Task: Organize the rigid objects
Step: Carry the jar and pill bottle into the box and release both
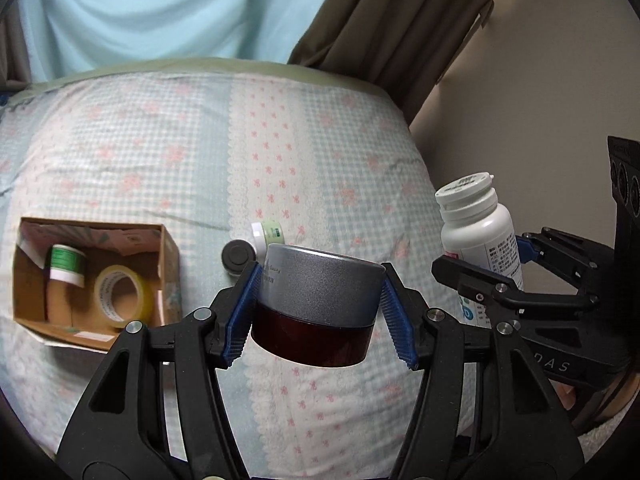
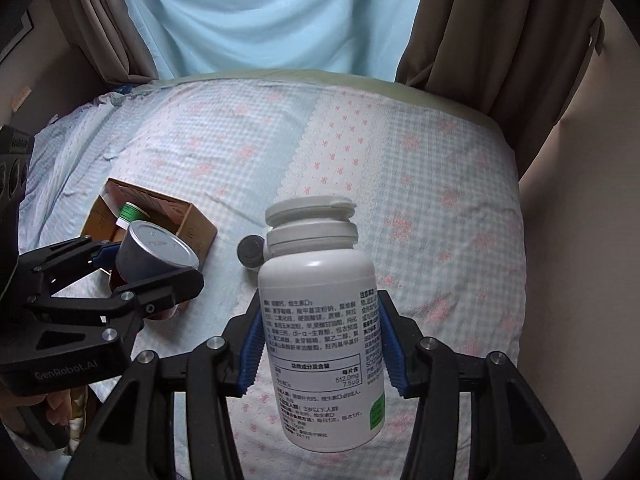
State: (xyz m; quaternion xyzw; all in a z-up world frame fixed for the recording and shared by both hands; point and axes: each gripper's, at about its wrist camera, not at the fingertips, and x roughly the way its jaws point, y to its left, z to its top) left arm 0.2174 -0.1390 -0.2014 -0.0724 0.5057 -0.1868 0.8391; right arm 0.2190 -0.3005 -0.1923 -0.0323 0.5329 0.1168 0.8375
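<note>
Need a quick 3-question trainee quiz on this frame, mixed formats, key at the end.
1. True or false: the left gripper holds a jar with a grey lid.
2. What does the right gripper hold? A) white pill bottle B) tape roll C) nothing
3. Fill in: the yellowish tape roll and the green-lidded jar sit inside the ____ on the bed.

Key: 1 true; 2 A; 3 cardboard box.
</note>
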